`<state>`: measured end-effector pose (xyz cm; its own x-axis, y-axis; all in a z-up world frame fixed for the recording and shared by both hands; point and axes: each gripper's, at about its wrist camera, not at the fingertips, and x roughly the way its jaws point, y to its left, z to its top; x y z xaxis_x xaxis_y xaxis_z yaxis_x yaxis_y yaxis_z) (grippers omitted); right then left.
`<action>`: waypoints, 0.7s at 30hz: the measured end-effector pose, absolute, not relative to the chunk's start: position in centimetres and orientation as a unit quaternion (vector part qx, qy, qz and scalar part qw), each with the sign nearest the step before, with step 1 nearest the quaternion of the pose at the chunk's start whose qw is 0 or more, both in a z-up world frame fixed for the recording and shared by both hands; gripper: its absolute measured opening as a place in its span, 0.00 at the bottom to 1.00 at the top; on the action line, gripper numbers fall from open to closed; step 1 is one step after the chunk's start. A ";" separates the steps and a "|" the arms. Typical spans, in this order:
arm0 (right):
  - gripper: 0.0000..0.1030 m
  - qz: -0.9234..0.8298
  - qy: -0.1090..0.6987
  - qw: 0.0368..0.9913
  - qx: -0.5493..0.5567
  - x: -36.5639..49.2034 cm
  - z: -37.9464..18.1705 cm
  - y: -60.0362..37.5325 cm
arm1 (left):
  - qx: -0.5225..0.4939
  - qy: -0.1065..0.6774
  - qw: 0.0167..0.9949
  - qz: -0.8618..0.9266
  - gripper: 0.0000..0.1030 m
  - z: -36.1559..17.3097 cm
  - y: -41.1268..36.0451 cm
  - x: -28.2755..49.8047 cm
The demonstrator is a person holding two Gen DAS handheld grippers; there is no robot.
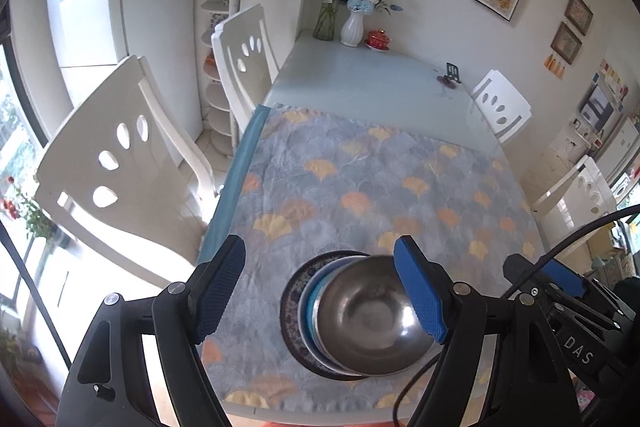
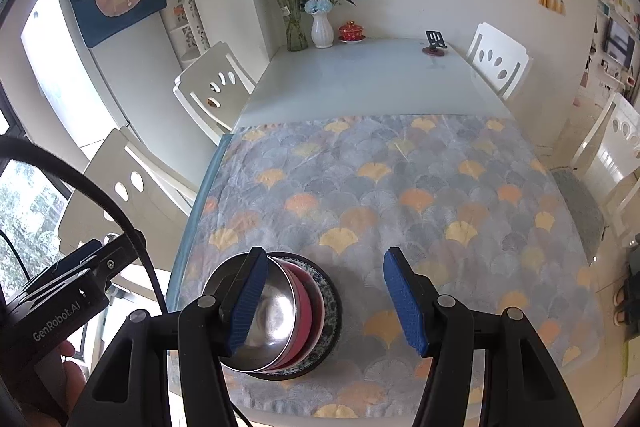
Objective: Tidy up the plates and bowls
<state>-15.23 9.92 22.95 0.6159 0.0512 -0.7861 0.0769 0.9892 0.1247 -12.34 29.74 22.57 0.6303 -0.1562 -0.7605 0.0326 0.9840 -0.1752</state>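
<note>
A steel bowl [image 1: 372, 315] sits on top of a stack: below it a blue-rimmed bowl [image 1: 310, 301], and at the bottom a dark patterned plate [image 1: 290, 311], all on the patterned cloth near the table's front edge. In the right wrist view the steel bowl [image 2: 276, 311] rests in a red bowl [image 2: 310, 307] on the patterned plate [image 2: 332, 311]. My left gripper [image 1: 320, 291] is open above the stack, empty. My right gripper [image 2: 324, 301] is open and empty, its left finger over the steel bowl.
The fan-patterned cloth [image 2: 400, 195] covers the near half of the glass table [image 2: 360, 75]. Vases with flowers [image 2: 322, 27], a red lidded cup [image 2: 352, 31] and a small stand [image 2: 435, 43] stand at the far end. White chairs [image 1: 120, 163] flank both sides.
</note>
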 end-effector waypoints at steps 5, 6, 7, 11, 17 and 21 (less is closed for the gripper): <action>0.57 -0.007 0.452 0.889 0.077 -14.7 22.3 9.8 | -0.079 0.439 0.894 -0.044 0.74 22.1 29.8 -11.9; 0.57 -0.006 0.456 0.887 0.080 -14.6 22.2 9.8 | -0.082 0.437 0.895 -0.039 0.74 22.1 29.9 -11.9; 0.57 -0.004 0.458 0.885 0.081 -14.5 22.0 9.8 | -0.081 0.434 0.897 -0.033 0.74 22.1 30.0 -11.9; 0.57 -0.004 0.463 0.884 0.072 -14.4 21.8 10.1 | -0.062 0.421 0.905 0.000 0.74 22.6 30.3 -11.9; 0.57 -0.003 0.469 0.880 0.071 -14.1 21.5 10.1 | -0.021 0.417 0.909 0.018 0.75 22.7 29.8 -11.8; 0.57 -0.006 0.470 0.880 0.071 -14.0 21.4 9.9 | 0.003 0.409 0.913 0.008 0.75 23.2 29.0 -12.0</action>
<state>-14.05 9.85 21.38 0.5582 0.0562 -0.8278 0.0780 0.9897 0.1198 -12.03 28.97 23.19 0.6658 0.0162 -0.7460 -0.0119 0.9999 0.0110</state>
